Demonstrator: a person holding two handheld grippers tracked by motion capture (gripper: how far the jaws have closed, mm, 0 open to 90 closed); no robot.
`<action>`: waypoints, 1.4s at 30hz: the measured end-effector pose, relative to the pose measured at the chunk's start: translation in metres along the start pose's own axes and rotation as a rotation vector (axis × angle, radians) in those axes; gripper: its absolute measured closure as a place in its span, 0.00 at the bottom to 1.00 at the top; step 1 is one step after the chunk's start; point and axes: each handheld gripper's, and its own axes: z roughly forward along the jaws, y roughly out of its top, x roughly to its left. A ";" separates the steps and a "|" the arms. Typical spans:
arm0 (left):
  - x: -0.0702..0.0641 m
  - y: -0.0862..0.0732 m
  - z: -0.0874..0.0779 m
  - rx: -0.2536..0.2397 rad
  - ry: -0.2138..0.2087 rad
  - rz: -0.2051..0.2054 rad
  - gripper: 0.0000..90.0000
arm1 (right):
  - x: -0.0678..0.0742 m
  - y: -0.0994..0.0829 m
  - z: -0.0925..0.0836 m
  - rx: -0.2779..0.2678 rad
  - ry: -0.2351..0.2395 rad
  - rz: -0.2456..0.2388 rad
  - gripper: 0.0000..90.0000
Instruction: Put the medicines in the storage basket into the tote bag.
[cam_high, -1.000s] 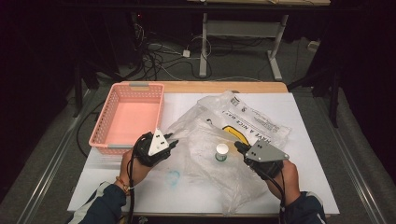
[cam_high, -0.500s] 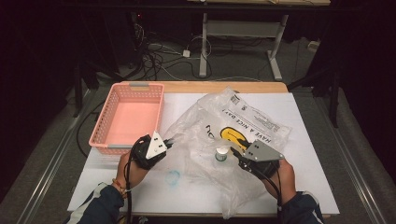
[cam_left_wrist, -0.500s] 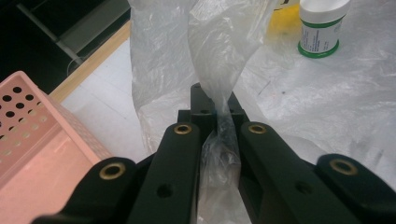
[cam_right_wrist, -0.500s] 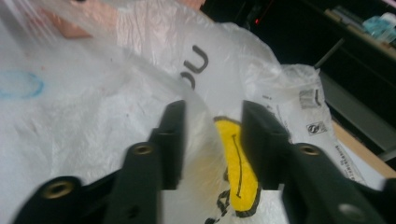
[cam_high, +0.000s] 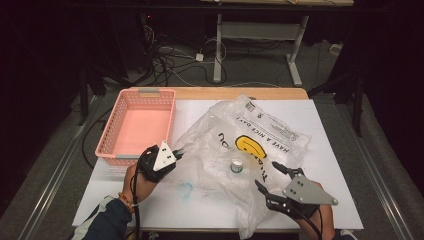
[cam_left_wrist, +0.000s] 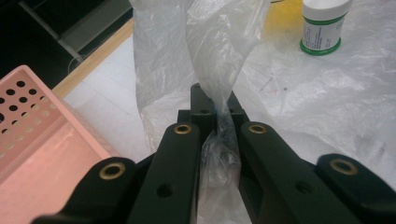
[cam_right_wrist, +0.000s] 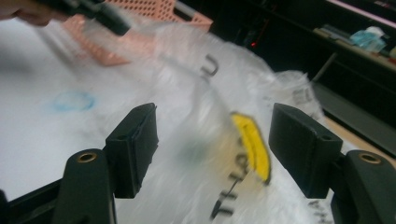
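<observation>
**Bag pinched at left, right jaws spread near the bottle**

Left hand-held gripper clamped tight on a twisted strip of the thin, crinkled, translucent plastic bag with the yellow smiley print; in the left gripper view the film bunched between the two black jaws and rising out of them in a taut fold. Probably held so to anchor or lift the bag's edge at about nine o'clock of the bag, keeping the mouth reachable for the other side.

Right hand-held gripper with jaws apart, having just been opening, nothing pressed between the pads; in the right gripper view only blurred film and the yellow print seen through the gap. Poised over the bag's five o'clock corner, aimed toward eleven o'clock.

Small white-capped bottle with a green-banded label upright amid the bag's folds, near the middle of the white-topped bench, between the two tools; inside or on top of the film, cannot tell. Likely the thing to be taken next.

Around: empty pink perforated plastic basket at ten o'clock, just beside the left hand; faint blue ring mark on the bench at seven o'clock. In the way: loose, slippery film around the bottle, apt to snag in the open jaws or tip the bottle.
</observation>
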 end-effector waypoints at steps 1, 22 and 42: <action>0.000 0.000 0.000 0.005 -0.002 0.003 0.96 | 0.002 -0.003 -0.002 0.009 0.013 0.002 0.37; -0.003 0.000 0.005 0.017 -0.024 0.011 0.96 | 0.022 -0.066 0.047 0.417 0.335 0.012 0.75; 0.000 0.006 -0.010 -0.045 -0.015 -0.011 0.96 | 0.011 -0.032 0.014 0.149 0.156 0.005 0.98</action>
